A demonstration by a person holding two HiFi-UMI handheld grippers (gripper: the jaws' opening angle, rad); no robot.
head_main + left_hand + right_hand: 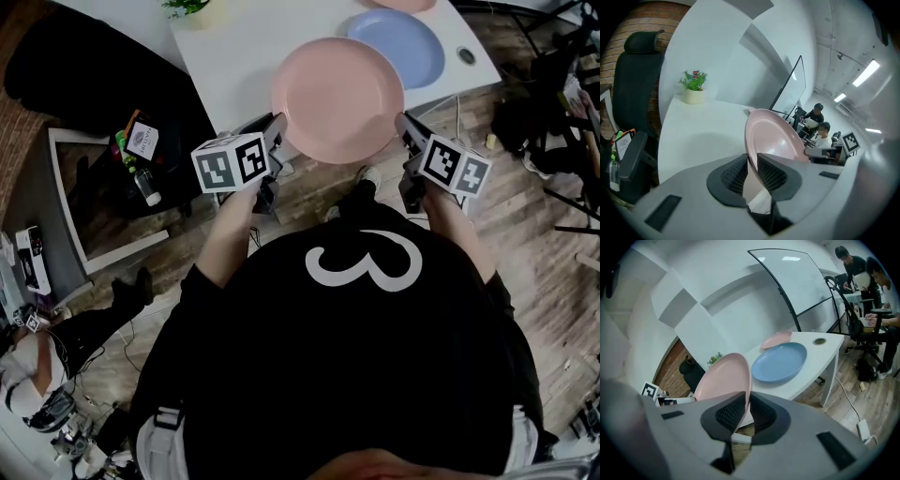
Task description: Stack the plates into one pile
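Noting pink plate (337, 98) held above near edge of table (234, 47), left gripper (278, 129) and right gripper (405, 124) each clamped on opposite rims. We find blue plate (398, 47) resting on table ahead, rightward; right gripper nearer.

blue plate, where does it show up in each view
Head view: blue plate top right, on the white table, past the held pink plate.
Left gripper view: not in it.
Right gripper view: centre right, flat on the table beyond the jaws.
Shared landmark: the held pink plate, gripped by the left gripper and right gripper, shows in all three.
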